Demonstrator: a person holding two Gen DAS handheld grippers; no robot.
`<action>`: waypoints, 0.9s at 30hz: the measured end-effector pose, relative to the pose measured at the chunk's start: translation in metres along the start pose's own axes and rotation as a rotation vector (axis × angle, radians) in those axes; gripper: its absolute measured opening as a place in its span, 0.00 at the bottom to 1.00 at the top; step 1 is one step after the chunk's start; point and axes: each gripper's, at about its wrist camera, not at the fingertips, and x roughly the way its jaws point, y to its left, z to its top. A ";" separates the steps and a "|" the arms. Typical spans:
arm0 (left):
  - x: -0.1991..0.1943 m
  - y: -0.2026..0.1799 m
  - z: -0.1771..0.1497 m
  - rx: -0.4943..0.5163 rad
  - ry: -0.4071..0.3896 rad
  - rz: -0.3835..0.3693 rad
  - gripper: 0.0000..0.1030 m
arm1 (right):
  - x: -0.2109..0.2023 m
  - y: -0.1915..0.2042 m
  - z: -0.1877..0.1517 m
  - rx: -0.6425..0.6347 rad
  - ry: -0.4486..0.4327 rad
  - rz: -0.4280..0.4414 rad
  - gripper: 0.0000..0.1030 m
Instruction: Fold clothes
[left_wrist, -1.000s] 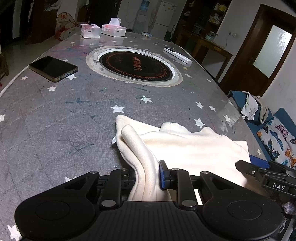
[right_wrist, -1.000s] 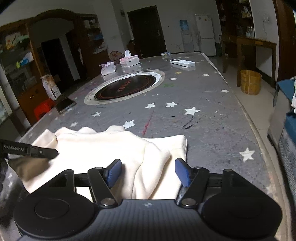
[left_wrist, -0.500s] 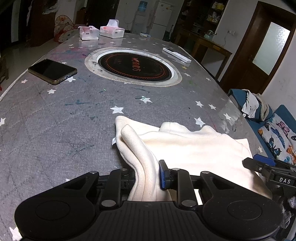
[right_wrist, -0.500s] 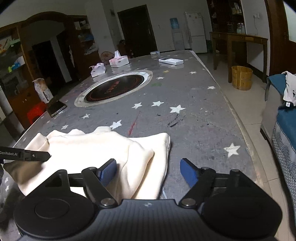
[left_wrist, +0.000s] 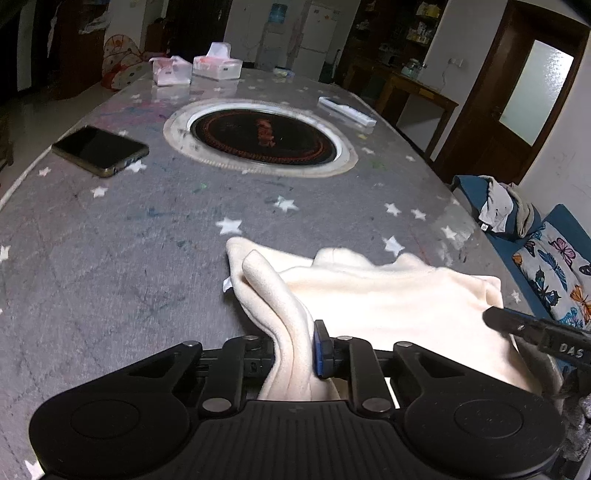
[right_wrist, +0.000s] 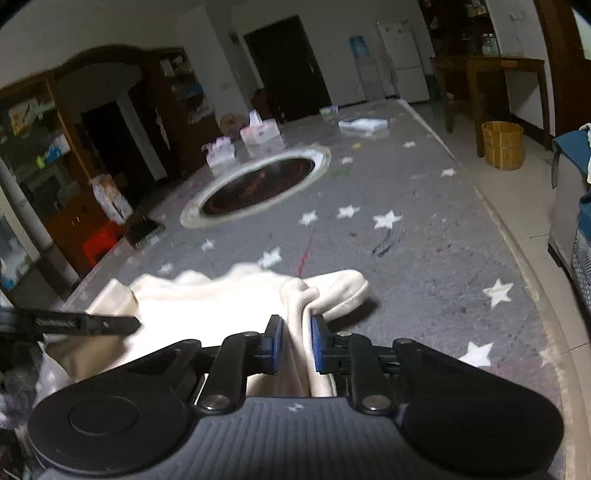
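Cream fleece garment (left_wrist: 388, 306), soft, light and floppy, is pinched at its near edge by my left tongs (left_wrist: 295, 350) and right tongs (right_wrist: 295, 343).

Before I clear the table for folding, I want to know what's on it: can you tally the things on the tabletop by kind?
Cream garment: 1
Phone: 1
Tissue packs: 2
White remote: 1
Total: 5, leaving out a small item at the far end, too blurred to name.
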 end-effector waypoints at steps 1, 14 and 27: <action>-0.003 -0.003 0.003 0.012 -0.012 -0.005 0.17 | -0.004 0.001 0.001 0.002 -0.016 0.003 0.14; -0.022 -0.061 0.069 0.137 -0.158 -0.077 0.16 | -0.060 0.019 0.065 -0.148 -0.196 -0.073 0.12; 0.029 -0.109 0.110 0.227 -0.155 -0.063 0.17 | -0.038 -0.019 0.110 -0.185 -0.202 -0.218 0.12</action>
